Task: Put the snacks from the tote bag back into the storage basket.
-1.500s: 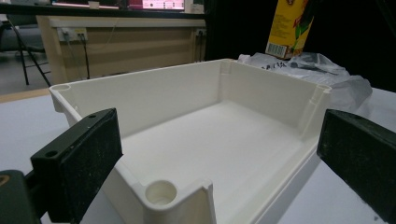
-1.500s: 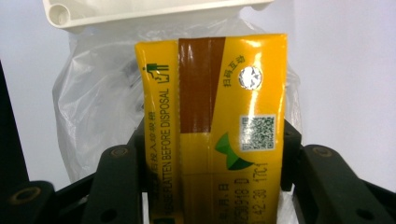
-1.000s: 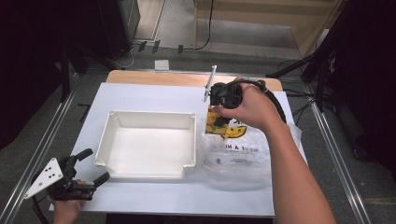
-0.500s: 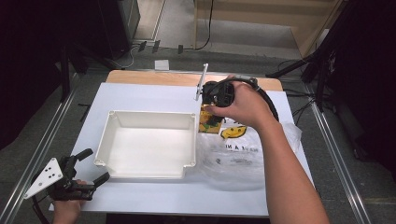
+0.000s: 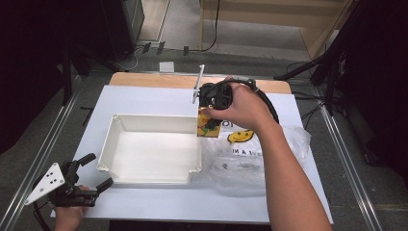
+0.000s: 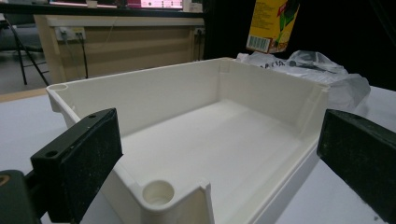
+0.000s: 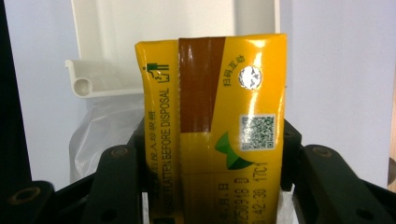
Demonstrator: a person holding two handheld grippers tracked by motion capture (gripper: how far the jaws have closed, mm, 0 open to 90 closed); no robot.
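Observation:
A yellow drink carton (image 5: 207,126) hangs upright over the far right corner of the white tray (image 5: 154,117), and my right gripper (image 5: 210,115) is shut on it under the person's hand. In the right gripper view the carton (image 7: 210,116) sits between my right gripper's (image 7: 212,149) black jaws, with the tray's corner (image 7: 93,81) beyond it. At the near left edge of the table my left gripper (image 5: 98,171) is open and points at the tray. In the left gripper view its jaws stand wide apart before the tray's near corner (image 6: 159,193), and the carton (image 6: 271,23) shows at the top.
A crumpled clear plastic bag with a smiley print (image 5: 250,159) lies right of the tray; it also appears as the bag (image 6: 317,65) and the bag (image 7: 102,135). The table (image 5: 144,98) is covered in white, with a wooden strip at its far edge. The floor drops off on all sides.
My right gripper has carried the carton leftwards from over the plastic bag to the tray's far right corner. The left gripper has stayed still.

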